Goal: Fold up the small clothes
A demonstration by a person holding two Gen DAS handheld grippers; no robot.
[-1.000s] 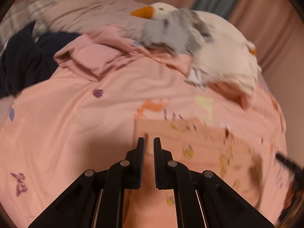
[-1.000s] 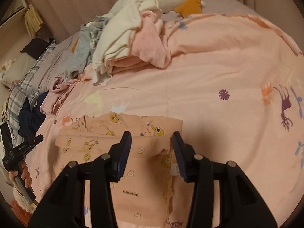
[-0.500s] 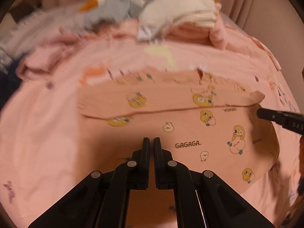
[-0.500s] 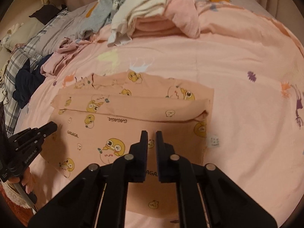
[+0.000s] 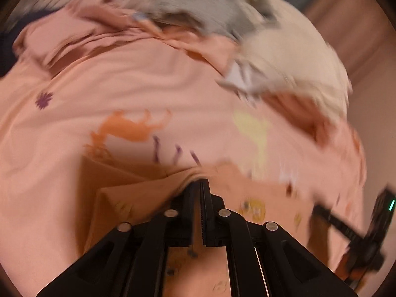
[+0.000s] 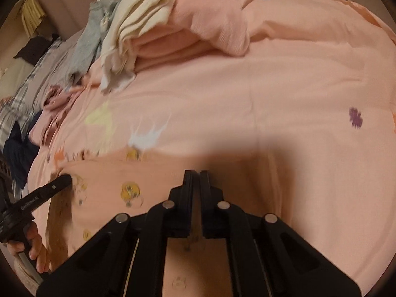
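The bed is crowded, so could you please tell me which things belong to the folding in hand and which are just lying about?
In the job:
- peach garment with yellow duck print
- left gripper, shut on its edge
- right gripper, shut on it

Lying about:
- pile of cream and pink clothes
- grey garment
- pink printed bedsheet

Dim warm light, pink bedspread (image 6: 284,94), beige curtain (image 5: 356,24) behind.

Clothes pile (image 6: 158,24) ahead, bedsheet (image 6: 272,86) open rightward

Soft matt cloth garment (image 6: 153,185) and bedsheet (image 6: 272,86); matt black plastic claw (image 6: 197,173)
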